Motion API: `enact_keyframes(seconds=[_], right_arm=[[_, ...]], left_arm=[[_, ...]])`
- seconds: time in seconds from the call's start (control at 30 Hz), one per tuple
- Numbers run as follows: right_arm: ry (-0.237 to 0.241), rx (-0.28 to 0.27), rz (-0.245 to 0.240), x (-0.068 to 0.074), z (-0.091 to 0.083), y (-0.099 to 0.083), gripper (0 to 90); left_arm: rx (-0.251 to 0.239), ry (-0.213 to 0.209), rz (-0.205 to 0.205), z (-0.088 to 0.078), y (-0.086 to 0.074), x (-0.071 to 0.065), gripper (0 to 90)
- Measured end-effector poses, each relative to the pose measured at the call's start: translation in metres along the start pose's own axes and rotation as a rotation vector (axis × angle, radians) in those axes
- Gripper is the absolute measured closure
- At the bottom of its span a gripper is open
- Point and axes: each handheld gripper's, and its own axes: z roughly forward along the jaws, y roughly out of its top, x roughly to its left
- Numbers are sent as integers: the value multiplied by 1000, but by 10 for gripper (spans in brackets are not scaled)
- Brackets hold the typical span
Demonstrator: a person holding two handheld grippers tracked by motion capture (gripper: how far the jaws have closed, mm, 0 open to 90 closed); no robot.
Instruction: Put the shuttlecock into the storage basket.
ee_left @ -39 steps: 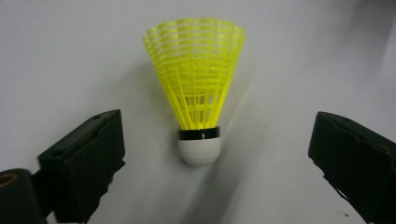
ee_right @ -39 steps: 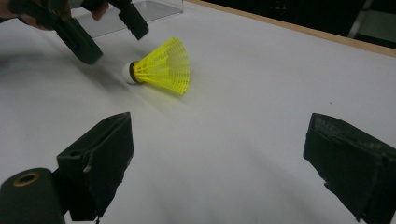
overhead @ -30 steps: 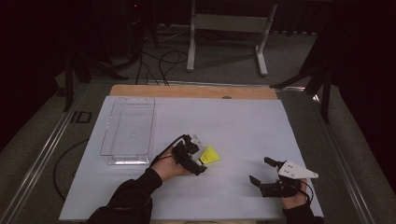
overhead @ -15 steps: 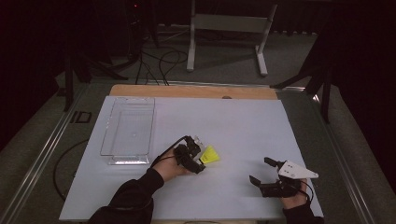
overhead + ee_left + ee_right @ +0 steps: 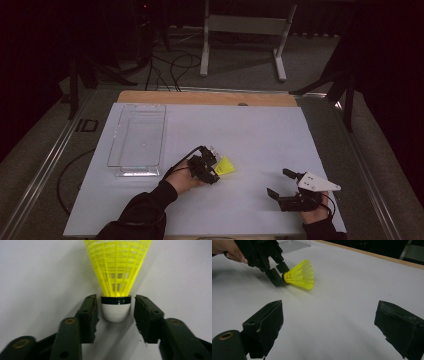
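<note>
Closing: left gripper, jaws narrowing beside shuttlecock cork, small gaps remaining; centre, squeeze gently. Right gripper released, empty.

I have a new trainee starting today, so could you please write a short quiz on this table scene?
1. True or false: the yellow plastic mesh shuttlecock lies inside the clear plastic tray.
2. Which part of the shuttlecock sits between the left tool's pads: A the white rounded cap, B the skirt rim?
3. Are the right tool's jaws open or shut?

Key:
1. False; it lies on the white table sheet, right of the tray.
2. A; the jaws have just been closing, with small gaps left.
3. Open, with nothing between them.
</note>
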Motion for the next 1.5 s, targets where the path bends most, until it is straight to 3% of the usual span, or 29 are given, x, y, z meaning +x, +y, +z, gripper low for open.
enact_keyframes(seconds=[0.17,0.3,0.5,1.07,1.2,1.5], right_arm=[[0,-1,0,0,0,0,87],[0,2,-2,0,0,0,87],[0,0,0,0,0,0,87],[0,8,-5,1,1,0,87],[-2,7,-5,1,0,0,87],[-4,9,-9,1,1,0,87]], left_arm=[[3,8,-8,0,1,1,638],[18,7,17,-1,2,1,653],[24,2,20,-2,3,1,659],[7,-16,90,-34,11,0,660],[2,-18,91,-39,13,0,660],[7,2,113,-59,16,-2,660]])
